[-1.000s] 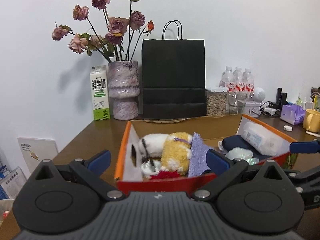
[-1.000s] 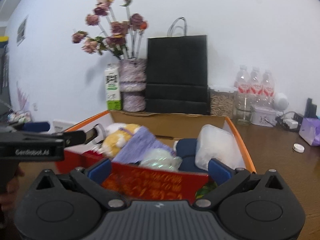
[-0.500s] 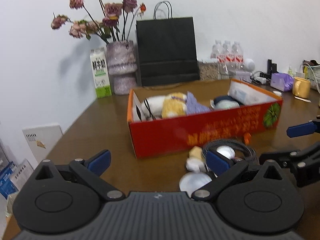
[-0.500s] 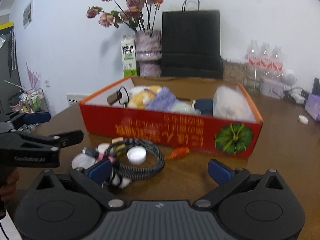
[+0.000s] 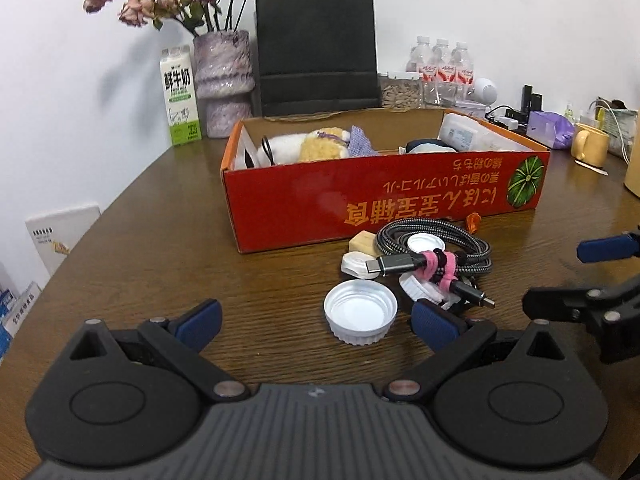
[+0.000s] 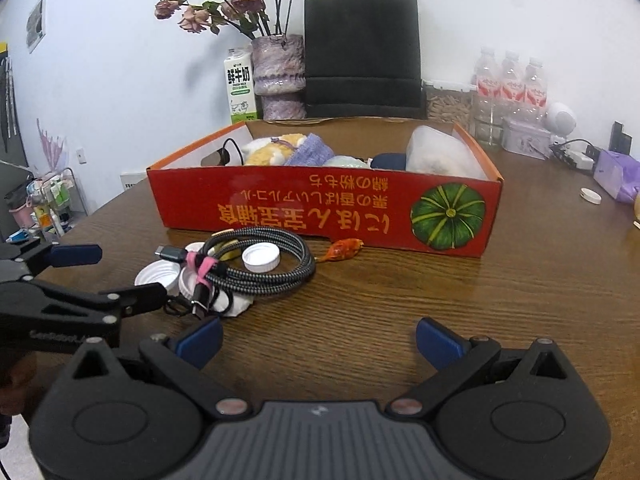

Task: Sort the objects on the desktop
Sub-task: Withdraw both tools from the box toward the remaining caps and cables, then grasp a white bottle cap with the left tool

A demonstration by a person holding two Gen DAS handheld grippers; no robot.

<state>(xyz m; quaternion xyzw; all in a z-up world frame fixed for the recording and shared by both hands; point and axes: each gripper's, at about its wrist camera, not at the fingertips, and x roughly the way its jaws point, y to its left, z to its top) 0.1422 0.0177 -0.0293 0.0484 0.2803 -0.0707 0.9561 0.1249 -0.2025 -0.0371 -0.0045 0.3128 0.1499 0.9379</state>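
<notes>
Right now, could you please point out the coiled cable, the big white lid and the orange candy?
coiled cable (image 6: 276, 270), right wrist view, braided loop.
big white lid (image 5: 361, 316), left wrist view, inner face.
orange candy (image 6: 345, 249), right wrist view, wrapper's middle.

The milk carton (image 5: 180, 96) reads "鲜牛奶" and "FRESH MILK".

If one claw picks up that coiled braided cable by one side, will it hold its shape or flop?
The braided cable would probably sag but stay coiled, since a pink strap binds the loops. The loose plug end may dangle. A white cap sits inside the coil and would likely stay behind.
</notes>
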